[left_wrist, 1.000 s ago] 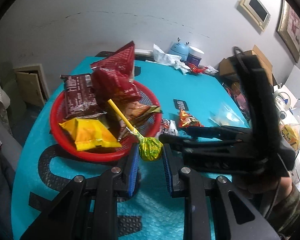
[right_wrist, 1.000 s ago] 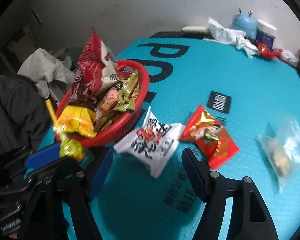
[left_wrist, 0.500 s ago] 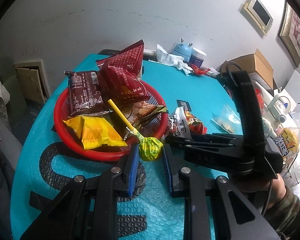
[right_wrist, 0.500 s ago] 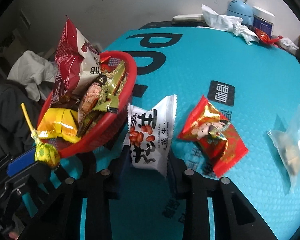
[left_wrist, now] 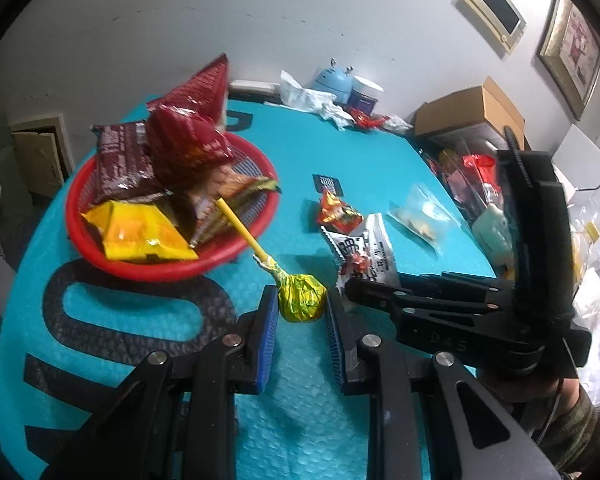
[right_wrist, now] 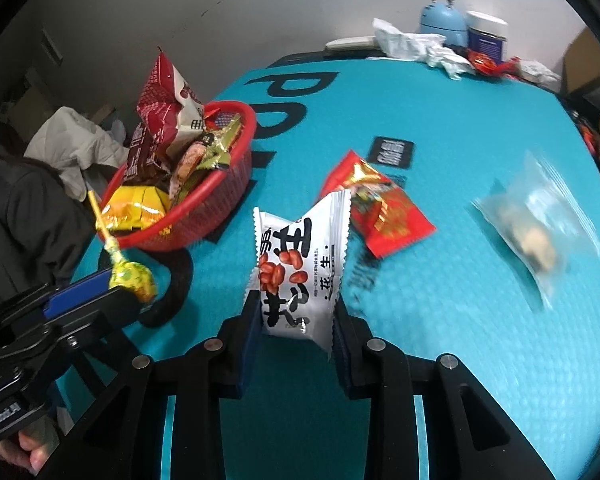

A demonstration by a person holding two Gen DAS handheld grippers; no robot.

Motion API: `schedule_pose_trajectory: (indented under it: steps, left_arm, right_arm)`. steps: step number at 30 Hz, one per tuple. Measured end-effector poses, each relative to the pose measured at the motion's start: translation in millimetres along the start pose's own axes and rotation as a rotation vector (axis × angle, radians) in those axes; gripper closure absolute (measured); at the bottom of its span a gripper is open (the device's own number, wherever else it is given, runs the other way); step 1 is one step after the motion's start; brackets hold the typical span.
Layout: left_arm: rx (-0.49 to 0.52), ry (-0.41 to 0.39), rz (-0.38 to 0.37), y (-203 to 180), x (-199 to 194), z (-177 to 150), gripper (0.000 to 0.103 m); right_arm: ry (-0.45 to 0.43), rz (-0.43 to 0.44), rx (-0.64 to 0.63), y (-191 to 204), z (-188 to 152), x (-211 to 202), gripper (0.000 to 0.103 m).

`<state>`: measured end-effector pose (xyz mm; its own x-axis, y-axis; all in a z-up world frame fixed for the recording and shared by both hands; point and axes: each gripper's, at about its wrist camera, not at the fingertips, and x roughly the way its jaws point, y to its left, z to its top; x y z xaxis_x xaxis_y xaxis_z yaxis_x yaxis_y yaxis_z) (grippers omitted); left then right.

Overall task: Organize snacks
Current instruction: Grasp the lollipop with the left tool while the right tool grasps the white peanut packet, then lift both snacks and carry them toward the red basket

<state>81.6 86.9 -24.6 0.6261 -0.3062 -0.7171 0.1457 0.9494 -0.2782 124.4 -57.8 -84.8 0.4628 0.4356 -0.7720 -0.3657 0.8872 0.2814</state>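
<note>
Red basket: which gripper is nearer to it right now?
Left. The left gripper, shut on a lollipop, sits just short of the red basket's rim; the right gripper, shut on a white packet, is farther away.

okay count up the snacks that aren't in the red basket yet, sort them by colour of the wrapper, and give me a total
Green-yellow, the lollipop in the left gripper: 1
White, the peanut packet in the right gripper: 1
Red and gold, the packet lying on the teal table: 1
Clear, the bag lying on the table: 1
Total outside the red basket: 4
</note>
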Motion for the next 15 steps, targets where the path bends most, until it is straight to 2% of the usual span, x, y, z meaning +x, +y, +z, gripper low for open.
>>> schedule_pose_trajectory:
  steps: [11,15]
  left_arm:
    - [0.016,0.049,-0.015,-18.3,13.4,-13.9,0.080]
    - [0.019,0.050,-0.017,-24.1,11.9,-16.6,0.080]
  right_arm:
    - [-0.015,-0.026,0.031,-13.3,-32.2,-25.8,0.072]
    - [-0.026,-0.009,0.024,-13.6,-38.3,-36.4,0.072]
